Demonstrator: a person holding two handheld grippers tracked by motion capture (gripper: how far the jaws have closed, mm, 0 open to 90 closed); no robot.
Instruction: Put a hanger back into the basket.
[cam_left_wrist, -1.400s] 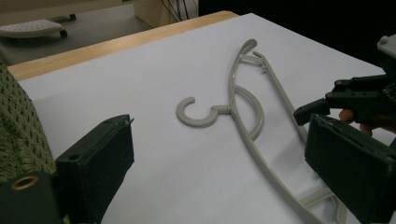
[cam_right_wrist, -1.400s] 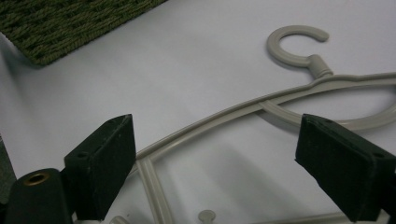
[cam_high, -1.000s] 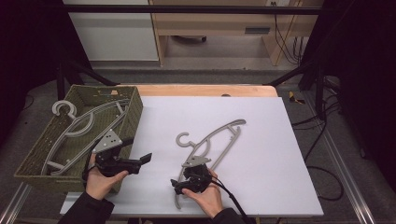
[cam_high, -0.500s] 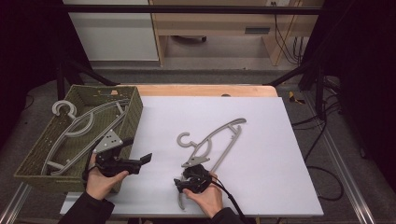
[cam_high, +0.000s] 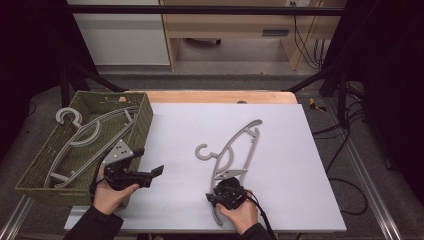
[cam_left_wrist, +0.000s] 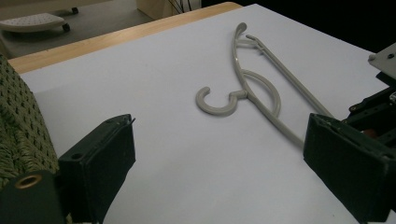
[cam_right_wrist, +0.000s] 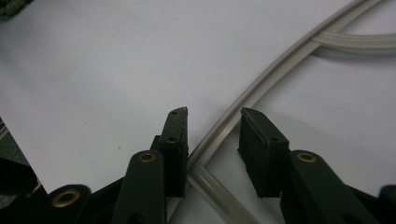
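A: While the basket (cam_high: 30, 170) sits at the far left of the counter (cam_high: 300, 165) with grey hangers (cam_high: 90, 135) piled in it, what is the left hand-held gripper (cam_high: 152, 172) doing just right of that basket?

B: It hovers over the white sheet with its jaws spread wide and nothing between them, in the same spot as a second ago. In its own view the loose hanger (cam_left_wrist: 247, 88) lies well ahead of it, hook curled toward the basket.

A: And further right of the basket?

B: The loose hanger (cam_high: 235, 150) lies flat near the middle of the counter, its hook on the basket side and its long arm running toward the far edge. The right hand-held gripper (cam_high: 227, 192) is at its near end.

A: What has changed there?

B: A second ago that gripper sat a little short of the hanger with its jaws wide. Now it has slid forward onto the near corner, and its jaws have just been closing. In the right gripper view the hanger's bar (cam_right_wrist: 224, 126) runs between the two pads; one pad touches it, the other shows a gap, so the pinch does not look finished.

A: Meaning?

B: Probably the grasp is about to land; lifting toward the basket would come after.
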